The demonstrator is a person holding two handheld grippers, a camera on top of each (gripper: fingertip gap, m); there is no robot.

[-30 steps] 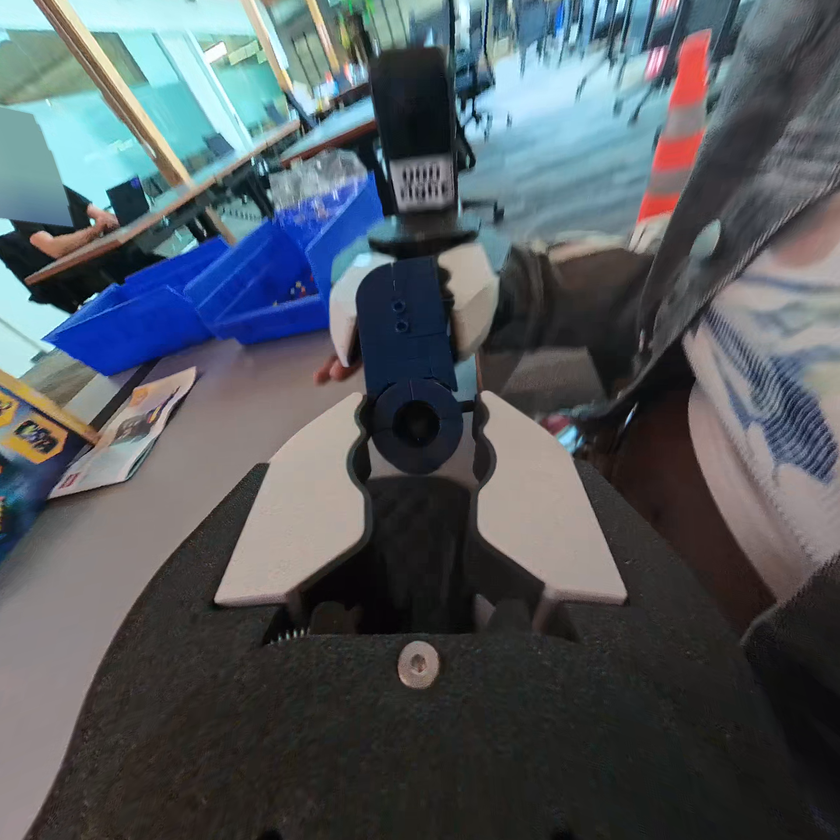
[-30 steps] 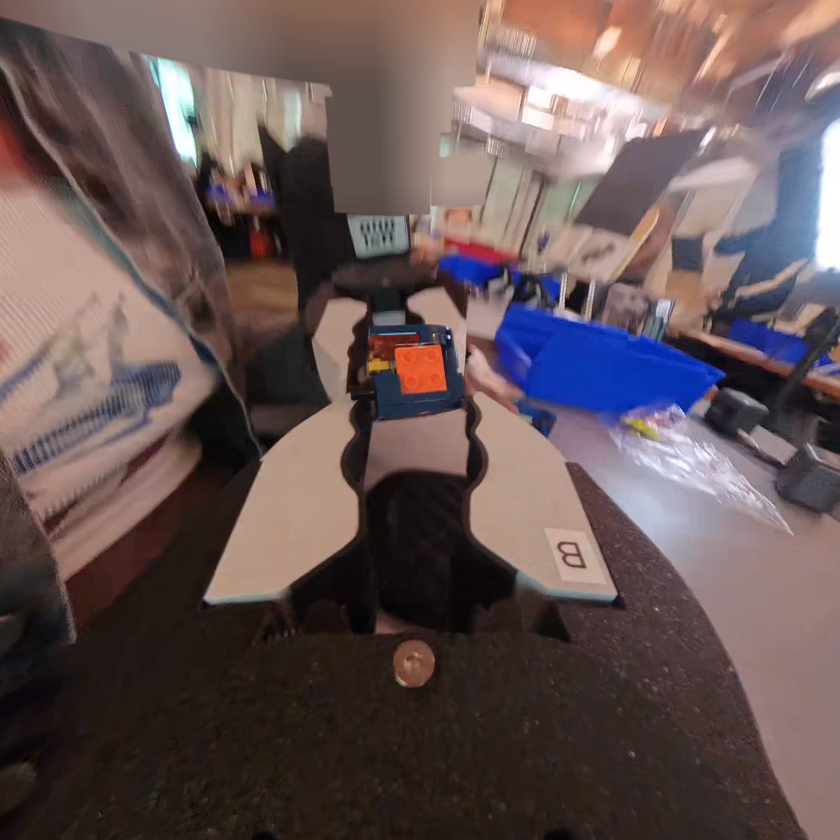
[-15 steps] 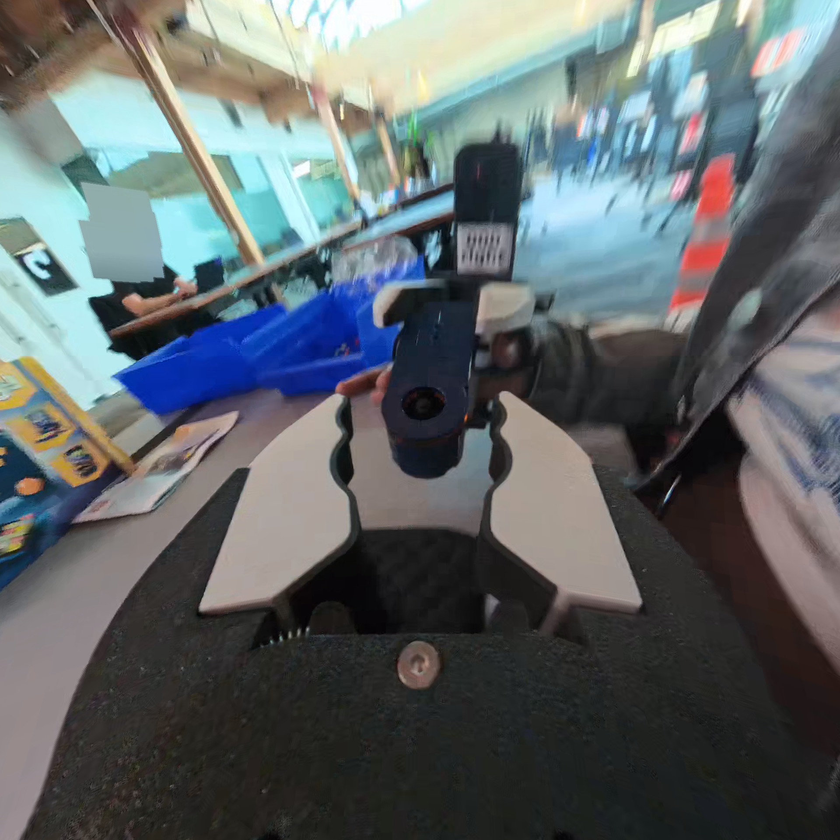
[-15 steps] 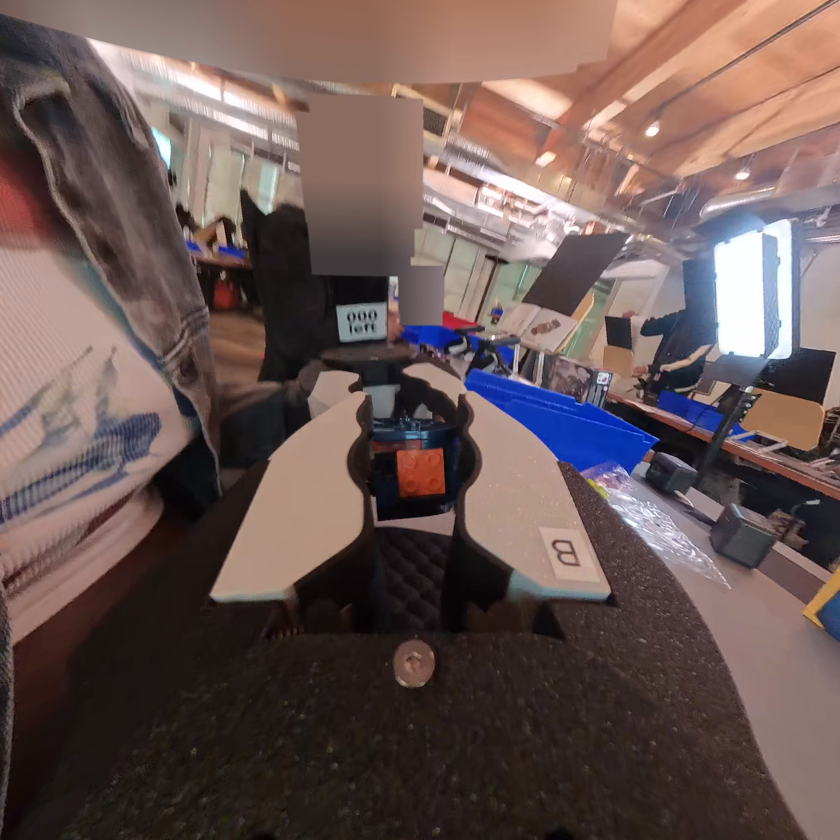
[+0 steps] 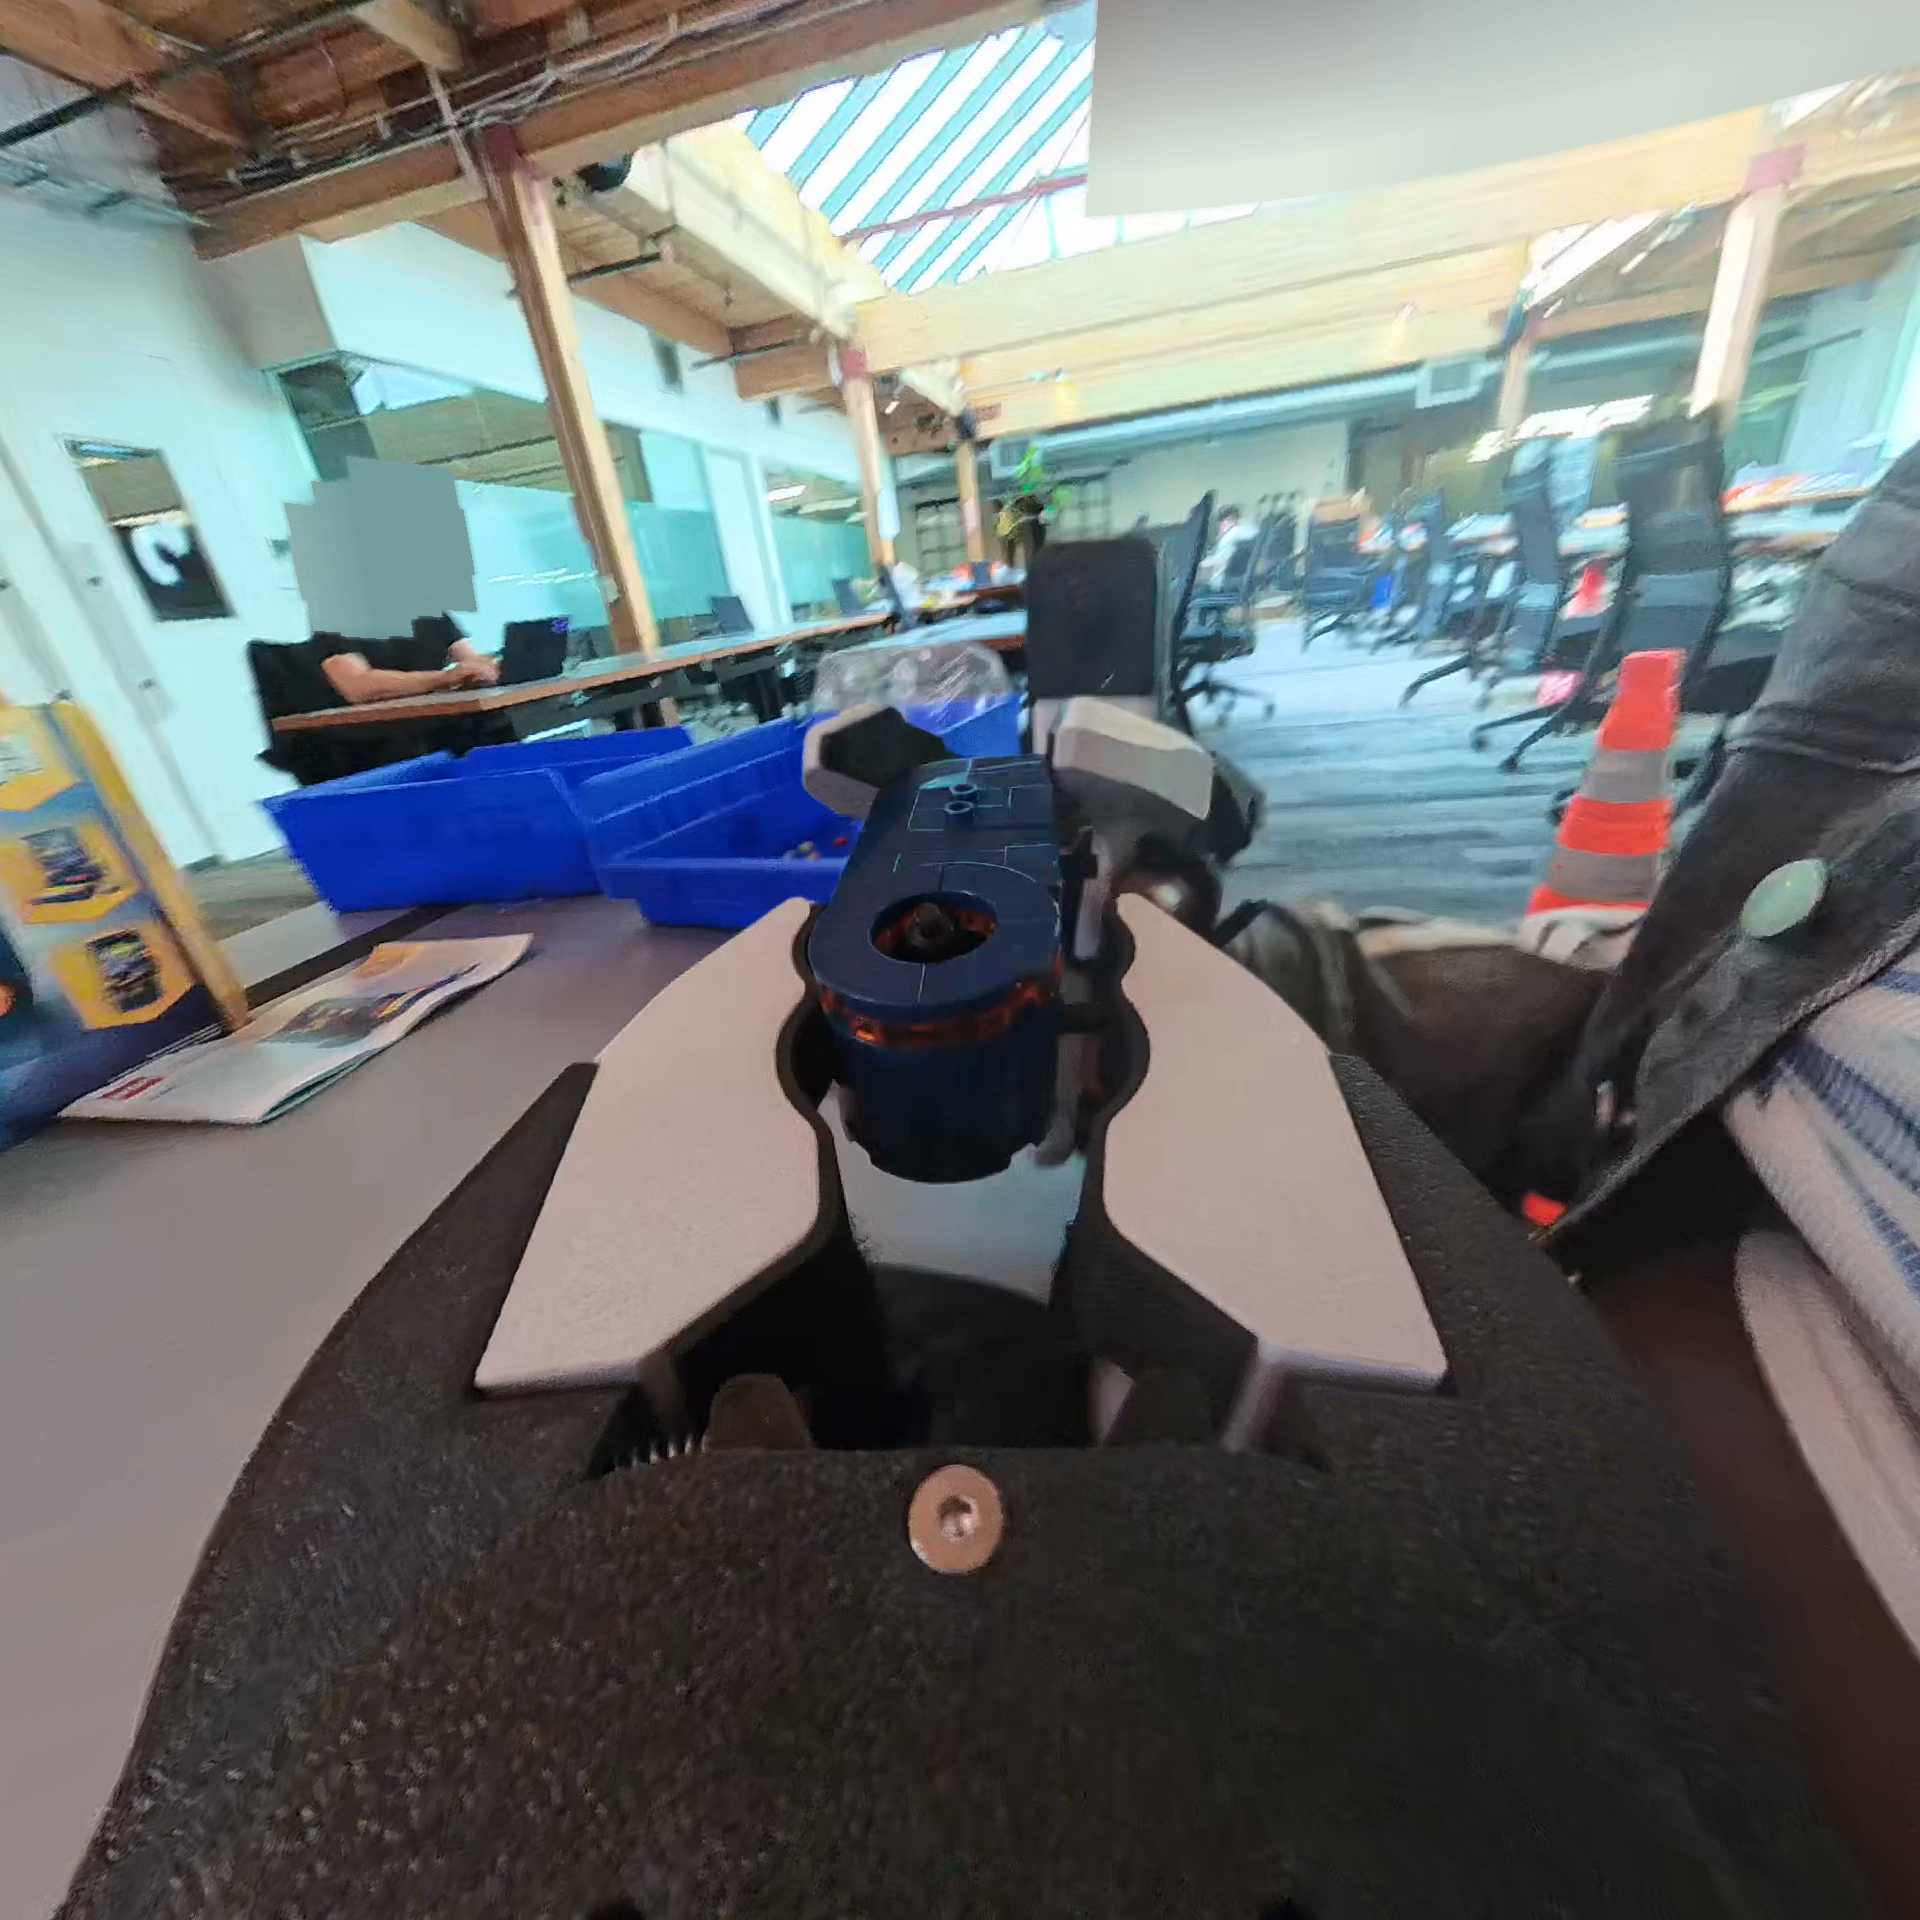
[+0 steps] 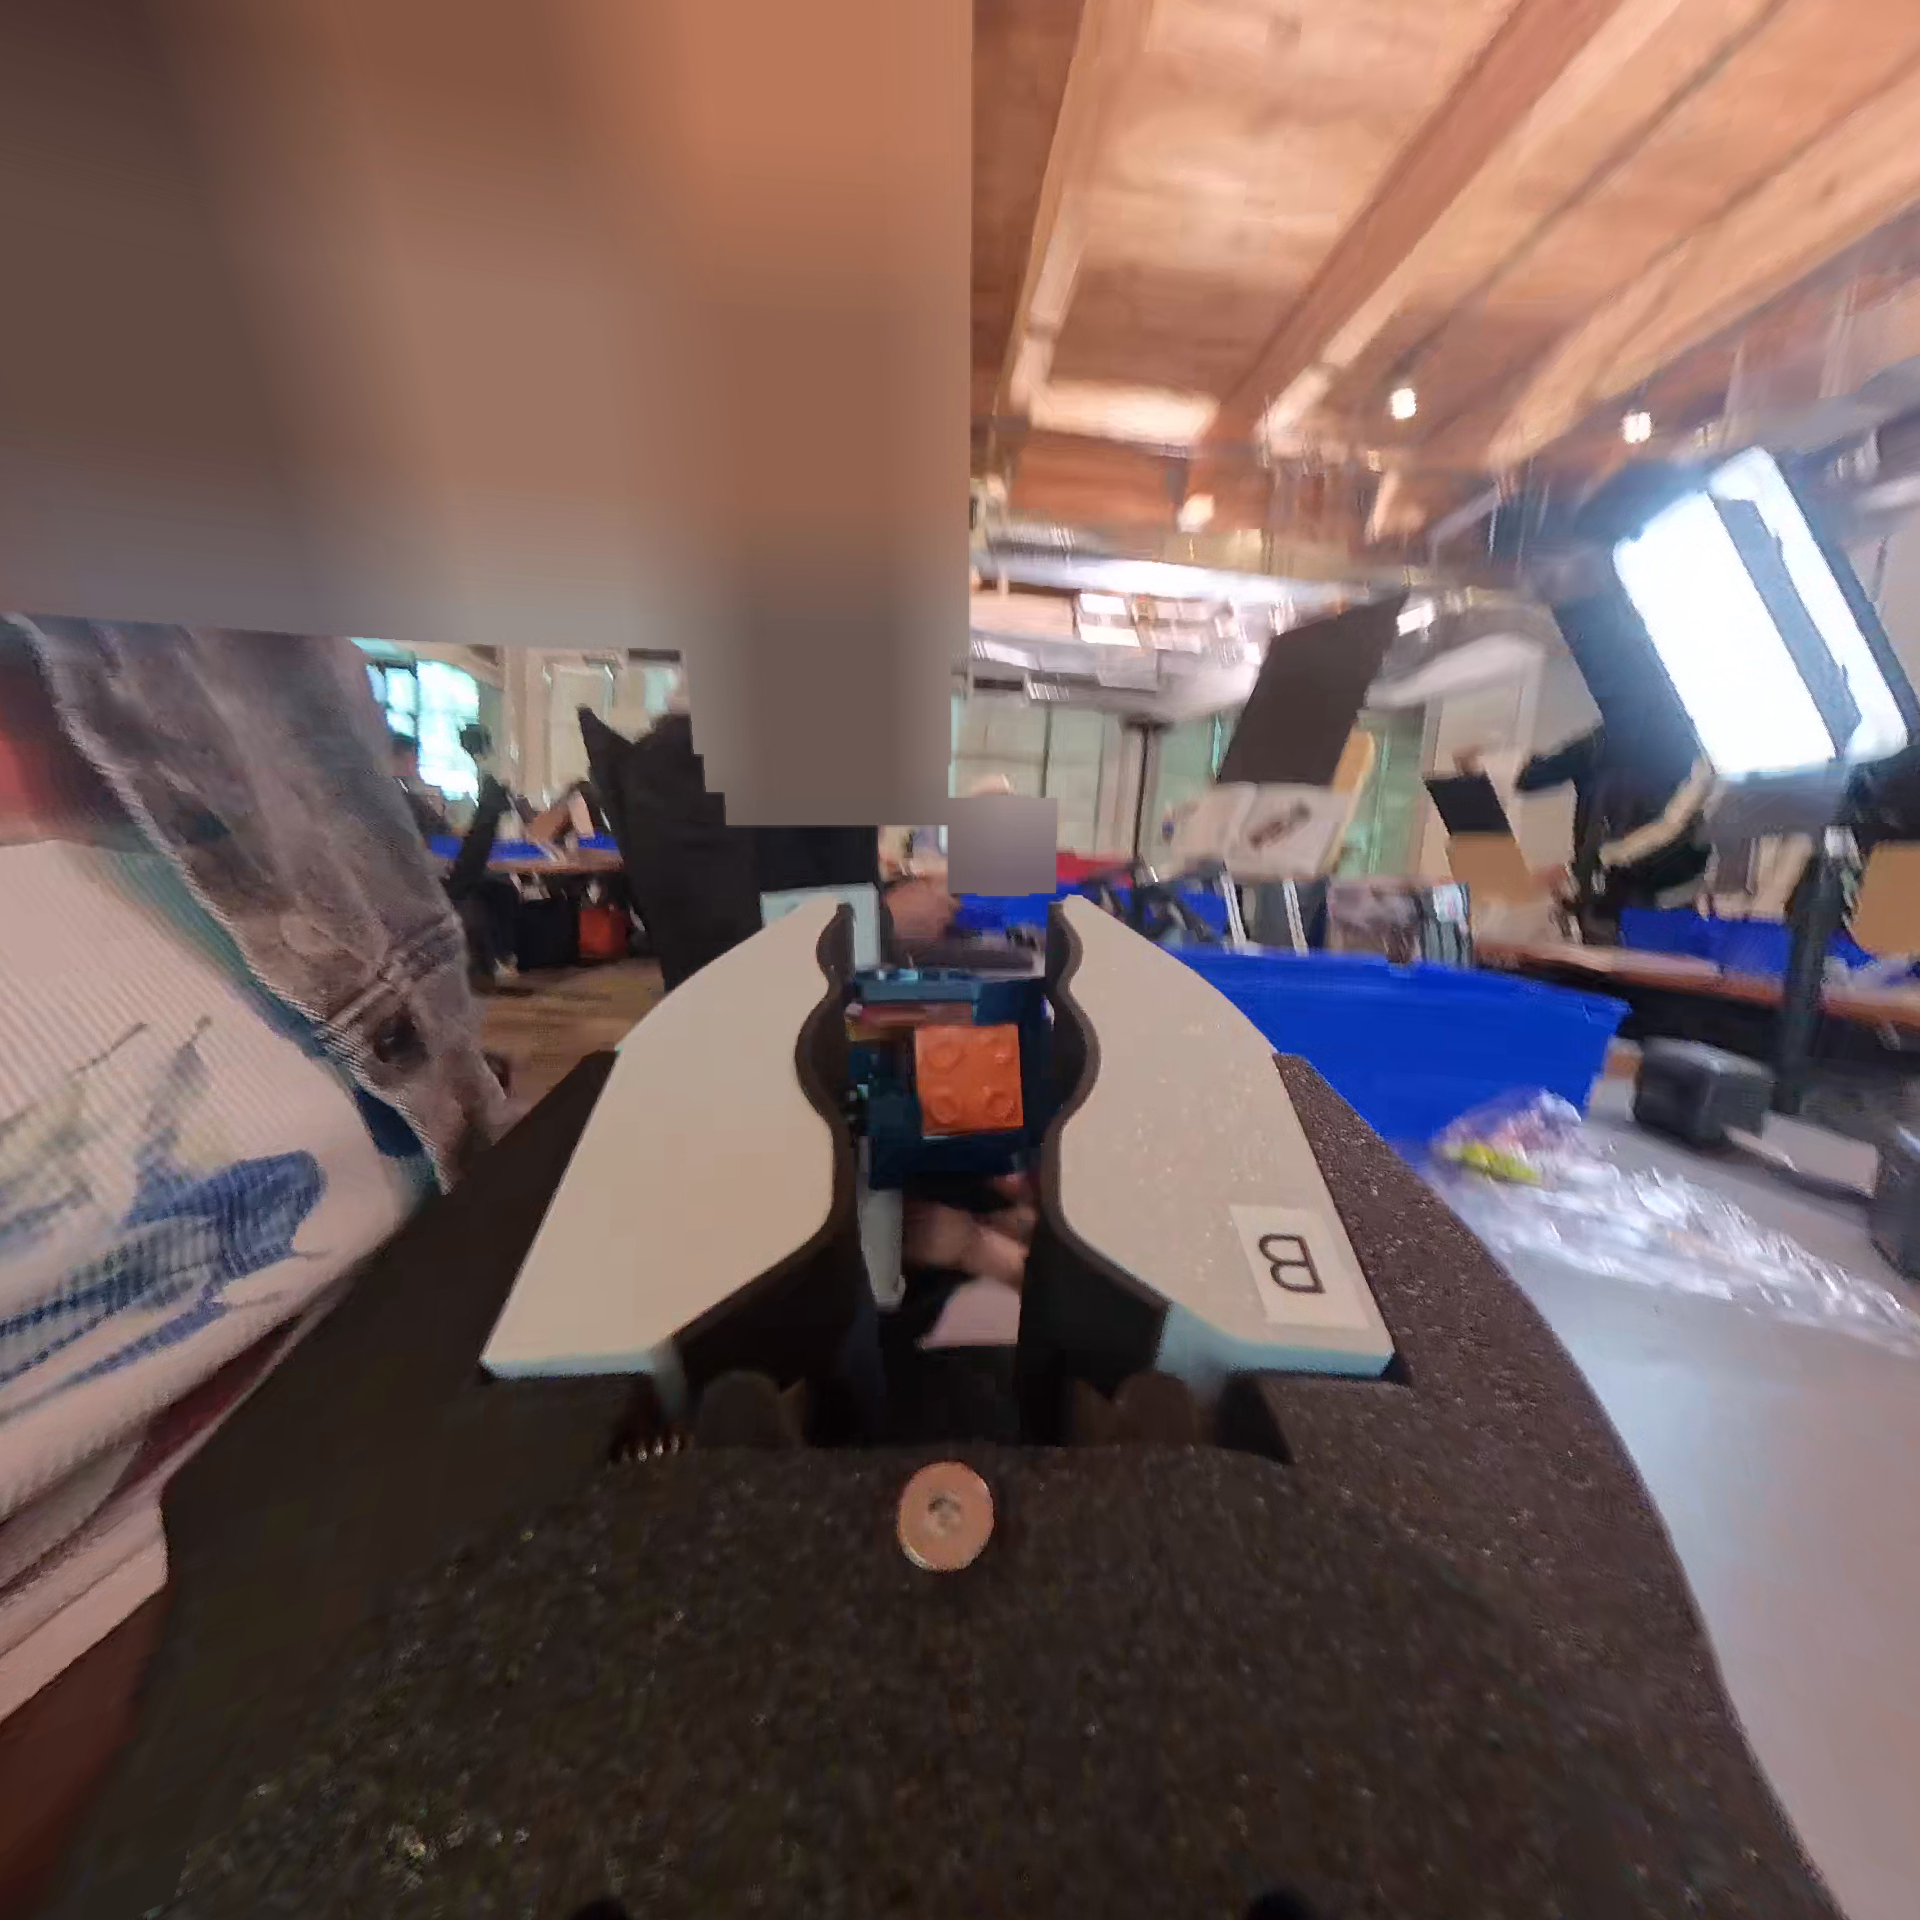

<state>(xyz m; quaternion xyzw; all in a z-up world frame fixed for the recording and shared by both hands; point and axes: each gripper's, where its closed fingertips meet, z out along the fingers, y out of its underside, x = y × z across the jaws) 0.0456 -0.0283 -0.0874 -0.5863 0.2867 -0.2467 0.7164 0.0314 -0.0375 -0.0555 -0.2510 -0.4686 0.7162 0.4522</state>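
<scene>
A dark blue brick model (image 5: 935,1070) with a round end, an orange band and a centre hole hangs in the air between both grippers. My left gripper (image 5: 961,914) is shut on its round end, and the pads sit against its sides. My right gripper (image 5: 997,758) shows beyond it, facing me, shut on the far end. In the right wrist view, my right gripper (image 6: 951,914) is shut on the same model (image 6: 894,1091), whose near face carries an orange brick (image 6: 966,1081). The left gripper is mostly hidden behind the model there.
The grey table (image 5: 156,1299) holds blue bins (image 5: 468,821), a booklet (image 5: 301,1018) and a printed box (image 5: 73,914) at the left. A person's jacket (image 5: 1818,831) is close on the right, with a traffic cone (image 5: 1610,821) behind. A clear plastic bag (image 6: 1621,1205) lies on the table. My two grippers' fingertips are within a few centimetres of each other.
My left gripper opened off the model's round end, then closed on it again lower down. The right gripper tightened and kept hold. Both grippers tilted upward.
</scene>
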